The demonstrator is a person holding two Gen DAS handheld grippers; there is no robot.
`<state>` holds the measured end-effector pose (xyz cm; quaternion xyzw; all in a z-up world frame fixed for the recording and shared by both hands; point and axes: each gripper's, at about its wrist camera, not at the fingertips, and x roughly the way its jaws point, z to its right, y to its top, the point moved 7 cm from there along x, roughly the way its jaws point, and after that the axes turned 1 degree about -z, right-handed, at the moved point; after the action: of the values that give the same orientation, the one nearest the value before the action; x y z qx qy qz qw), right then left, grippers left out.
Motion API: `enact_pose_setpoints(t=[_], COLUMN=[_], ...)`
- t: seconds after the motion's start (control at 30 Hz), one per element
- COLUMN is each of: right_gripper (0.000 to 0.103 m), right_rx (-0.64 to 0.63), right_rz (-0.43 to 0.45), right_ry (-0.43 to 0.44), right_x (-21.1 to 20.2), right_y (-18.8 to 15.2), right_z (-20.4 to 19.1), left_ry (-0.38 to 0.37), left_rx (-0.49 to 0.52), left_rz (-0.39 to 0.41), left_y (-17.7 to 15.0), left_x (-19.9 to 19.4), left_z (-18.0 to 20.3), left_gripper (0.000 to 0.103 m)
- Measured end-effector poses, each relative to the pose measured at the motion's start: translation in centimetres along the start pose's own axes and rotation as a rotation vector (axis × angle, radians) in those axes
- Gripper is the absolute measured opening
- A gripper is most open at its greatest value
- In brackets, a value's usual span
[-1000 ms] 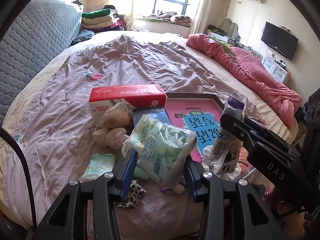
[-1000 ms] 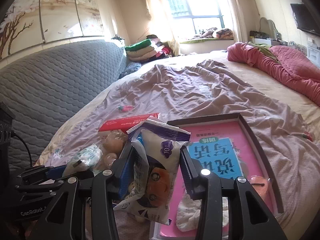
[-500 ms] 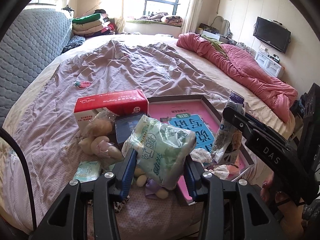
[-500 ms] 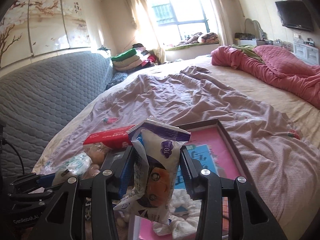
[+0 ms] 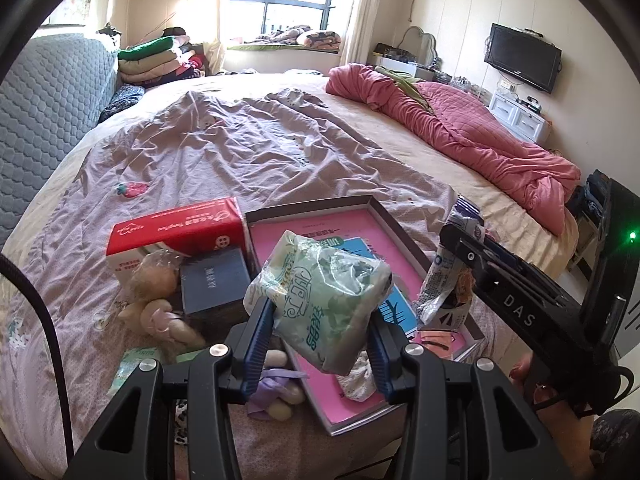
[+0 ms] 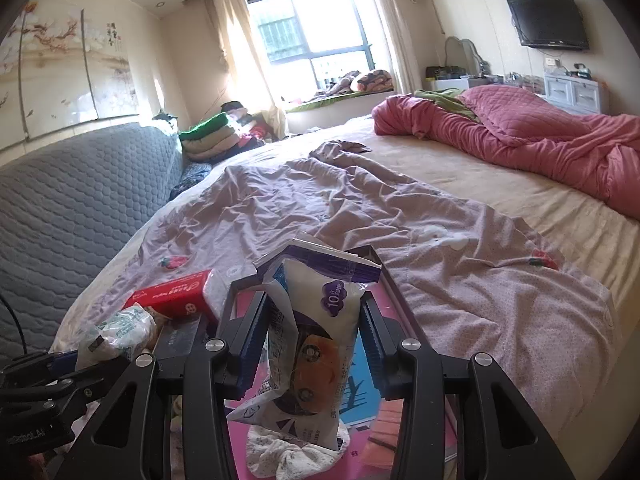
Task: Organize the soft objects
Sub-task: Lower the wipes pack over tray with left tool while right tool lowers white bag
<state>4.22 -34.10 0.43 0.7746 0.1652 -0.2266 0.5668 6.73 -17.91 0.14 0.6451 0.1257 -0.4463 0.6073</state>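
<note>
Sunlight from the far window washed a bedroom where a wrinkled lilac sheet (image 5: 248,152) covered the near half of a wide bed, with a pink quilt (image 5: 460,136) bunched along the right of the frame. Low in the left wrist view, the left gripper (image 5: 320,336) was clamped on a green tissue pack (image 5: 320,296), its blue pads pressing the crinkled plastic from both sides so the soft pack bulged between them. At the centre bottom of the right wrist view, the right gripper (image 6: 310,344) pinched a purple-and-white packet (image 6: 316,340), a limp, creased pouch standing upright with a cartoon print near its lower end.

Both packs hung above a shallow box (image 5: 404,236) lined in pink, in the middle of the left view. A white scrunchie (image 6: 288,454) already lay inside it, so sorting looked begun but far from finished. Left of the box a red tissue carton (image 5: 176,228), a bagged plush toy (image 5: 154,280), a dark blue booklet (image 5: 214,280), a pale purple soft toy (image 5: 276,396) and a small green packet (image 5: 132,364) remained scattered on the sheet. Neither held pack had been set down yet.
</note>
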Motion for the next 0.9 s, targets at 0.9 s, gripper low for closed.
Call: enact_pose_setpoints(t=[0.9], right_gripper=[0.046], right_rx=[0.061], right_rz=[-0.076], right_ry=[-0.046], right_x=[1.4], right_y=[-1.1], right_z=[3.6], left_ry=[0.001], left_rx=[0.043], left_rz=[-0.128], left_y=[-1.3], left_x=[6.1], left_z=[2.3], left_gripper=[0.044])
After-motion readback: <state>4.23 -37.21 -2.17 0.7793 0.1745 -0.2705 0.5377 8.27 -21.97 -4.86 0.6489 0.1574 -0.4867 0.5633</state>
